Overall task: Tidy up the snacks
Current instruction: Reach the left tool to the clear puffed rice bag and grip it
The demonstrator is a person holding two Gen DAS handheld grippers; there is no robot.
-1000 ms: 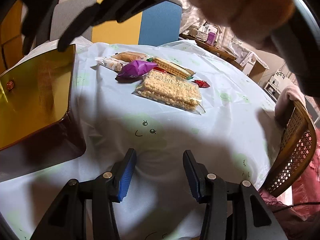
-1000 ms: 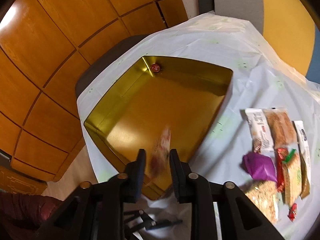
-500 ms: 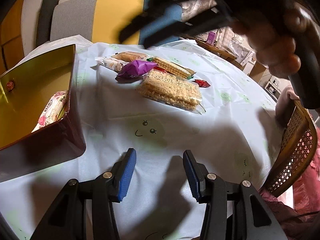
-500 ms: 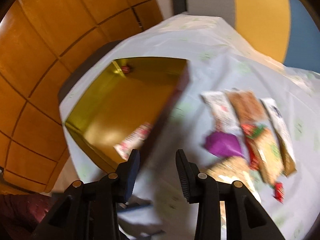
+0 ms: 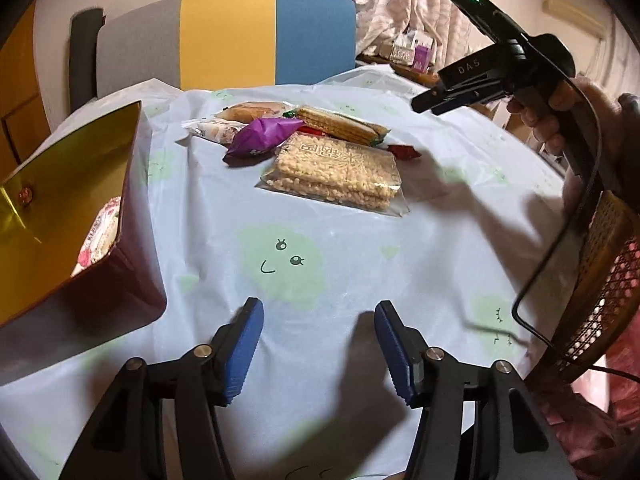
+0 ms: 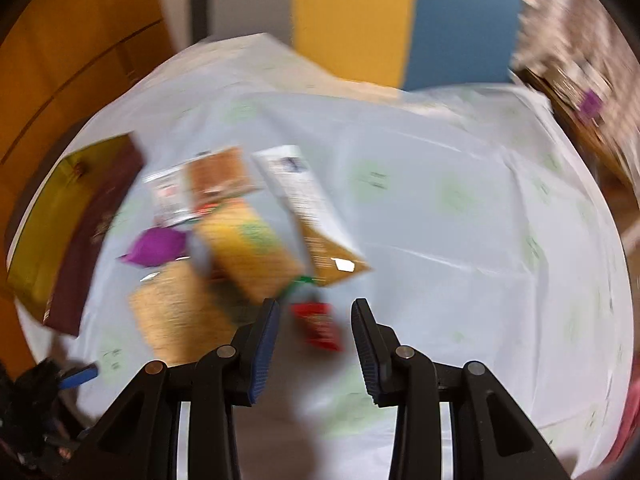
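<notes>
One snack, a pink-printed packet (image 5: 100, 236), already lies inside the gold-lined box (image 5: 68, 184) at the left edge of the surface (image 5: 320, 280); the rest sit in a loose heap well apart from it. The left claw (image 5: 318, 344) hovers low over bare cloth, its jaws opening with nothing between them. The right claw (image 6: 314, 340), spread and empty, hangs above a small red packet (image 6: 318, 324) at the near edge of the heap, the view smeared by motion.

The likeliest trouble lies in that crowding. The red packet rests just beside the wafer pack (image 6: 248, 248) and a gold-and-white sachet (image 6: 316, 216), so a hasty descent could catch a neighbour's wrapper, or drag two items at once. Slick film may also slip from the pads if the pinch lands on a corner. The puffed-rice pack (image 5: 340, 172) is wide and flat; gripped at one edge it would probably droop and might swing against the box wall. The purple pouch (image 5: 264, 136) leans on its neighbours and could slide when they shift.
</notes>
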